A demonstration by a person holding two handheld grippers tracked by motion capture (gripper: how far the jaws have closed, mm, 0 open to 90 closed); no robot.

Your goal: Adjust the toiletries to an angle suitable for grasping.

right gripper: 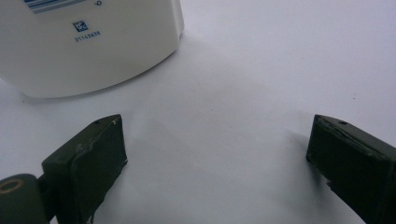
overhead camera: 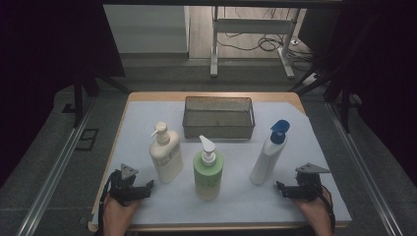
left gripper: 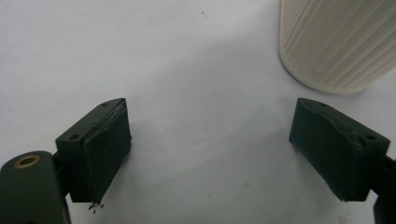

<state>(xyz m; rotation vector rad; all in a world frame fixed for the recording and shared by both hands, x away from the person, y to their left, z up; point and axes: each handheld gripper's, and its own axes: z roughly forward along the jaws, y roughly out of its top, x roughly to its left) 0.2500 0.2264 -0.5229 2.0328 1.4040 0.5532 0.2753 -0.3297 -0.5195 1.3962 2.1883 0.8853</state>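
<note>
A pale sheet (overhead camera: 147, 115) covers the wooden table in front of me, with dark floor around it. At the far side sits a wire basket (overhead camera: 218, 129). Nearer to me stand three pump bottles in a loose row: a cream bottle (overhead camera: 165, 156) on the left, a green bottle (overhead camera: 208, 173) in the middle, and a white bottle with a blue pump (overhead camera: 268, 158) on the right. My left gripper (overhead camera: 149, 185) rests low on the sheet just beside the cream bottle, jaws wide apart with nothing between them; the bottle's ribbed base (left gripper: 336, 44) stands just past the jaw tips. My right gripper (overhead camera: 279, 187) lies near the white bottle, jaws likewise spread and holding nothing, that bottle's base (right gripper: 88, 46) just ahead.
</note>
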